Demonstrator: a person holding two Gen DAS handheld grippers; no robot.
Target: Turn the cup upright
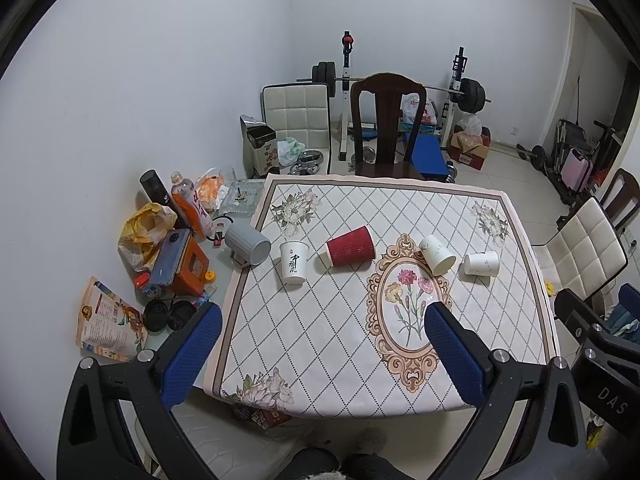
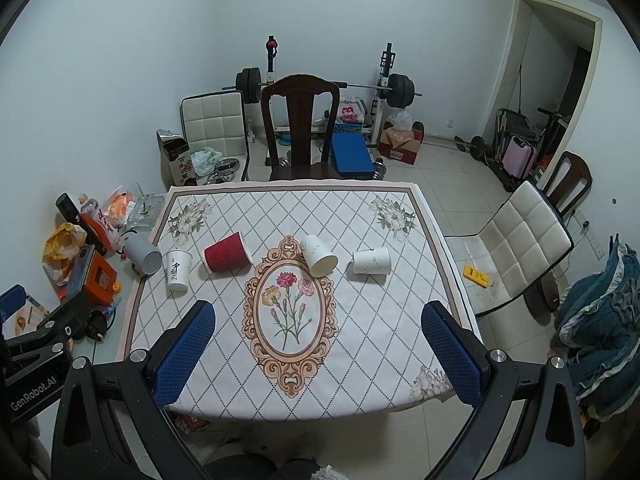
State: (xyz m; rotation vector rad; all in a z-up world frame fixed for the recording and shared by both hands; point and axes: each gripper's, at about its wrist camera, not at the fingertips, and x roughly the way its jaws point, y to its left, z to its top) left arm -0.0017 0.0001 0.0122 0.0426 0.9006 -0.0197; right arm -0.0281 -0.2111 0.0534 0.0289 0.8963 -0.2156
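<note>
Several cups sit in a row across the table's patterned cloth [image 1: 320, 344]. A grey ribbed cup [image 1: 248, 244] lies on its side at the left edge. A white cup with black characters [image 1: 294, 262] stands upright. A red ribbed cup [image 1: 350, 246] lies on its side. Two white marbled cups [image 1: 438, 254] [image 1: 482, 264] lie on their sides to the right. The same cups show in the right wrist view: grey [image 2: 146, 256], white upright [image 2: 178, 270], red [image 2: 228, 258], marbled [image 2: 318, 260] [image 2: 372, 261]. My left gripper [image 1: 322, 322] and right gripper [image 2: 318, 320] are open, empty, above the near table half.
Clutter fills the table's left strip: bottles [image 1: 192, 206], a yellow bag [image 1: 146, 228], an orange box [image 1: 188, 266], a snack packet [image 1: 110, 320]. A dark wooden chair [image 1: 386, 124] stands behind the table, a white padded chair [image 2: 520, 244] to the right. A weight bench stands by the wall.
</note>
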